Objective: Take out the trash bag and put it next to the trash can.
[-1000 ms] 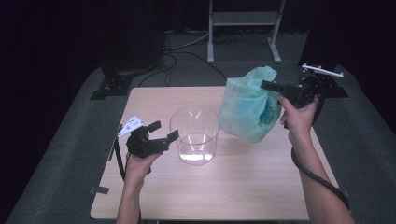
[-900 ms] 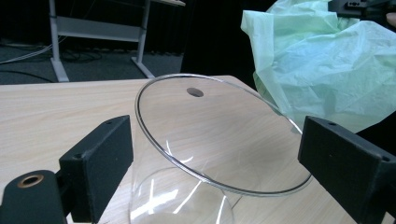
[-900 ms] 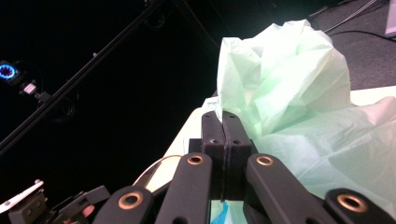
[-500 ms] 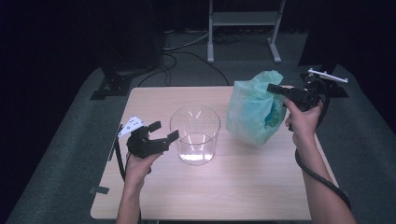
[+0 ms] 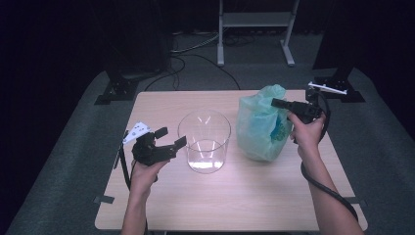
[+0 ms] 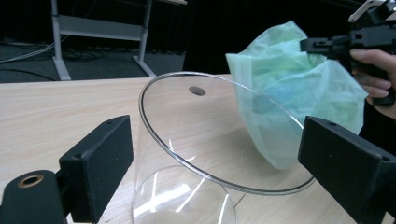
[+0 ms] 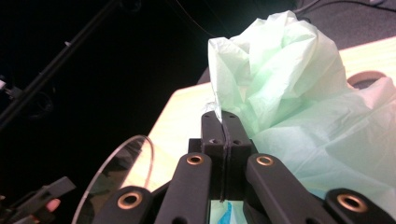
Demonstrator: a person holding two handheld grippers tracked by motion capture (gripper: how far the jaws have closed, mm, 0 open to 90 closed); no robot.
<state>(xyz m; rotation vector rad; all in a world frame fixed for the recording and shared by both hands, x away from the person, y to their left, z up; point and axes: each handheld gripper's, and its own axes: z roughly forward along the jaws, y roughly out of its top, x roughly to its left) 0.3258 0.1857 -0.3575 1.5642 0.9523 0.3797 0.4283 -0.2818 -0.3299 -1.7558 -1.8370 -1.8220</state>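
Note:
A clear cylindrical container [image 5: 204, 142] stands upright mid-table. To its right, a pale green plastic bag [image 5: 258, 128] with something blue inside sits on the wooden table [image 5: 244, 196]. My right gripper [image 5: 276, 103] is shut on the bag's upper edge, and its view shows thin green film pinched between the closed jaws of the right gripper [image 7: 223, 126], with the bag [image 7: 289, 84] bulging beyond. My left gripper [image 5: 170, 137] hovers open just left of the container without touching it. In its view, the left gripper [image 6: 222, 168] frames the container rim [image 6: 219, 140], with the bag [image 6: 289, 93] behind.
A metal stand [image 5: 254, 19] rises from the floor behind the table. Black stand bases sit at the far left corner [image 5: 117, 90] and far right corner [image 5: 337, 90]. Cables lie on the floor at the back. Bare tabletop lies in front of the container.
My right gripper has come down and slightly right with the green bag, so the bag now sits lower on the table. The left gripper and the container have stayed put.

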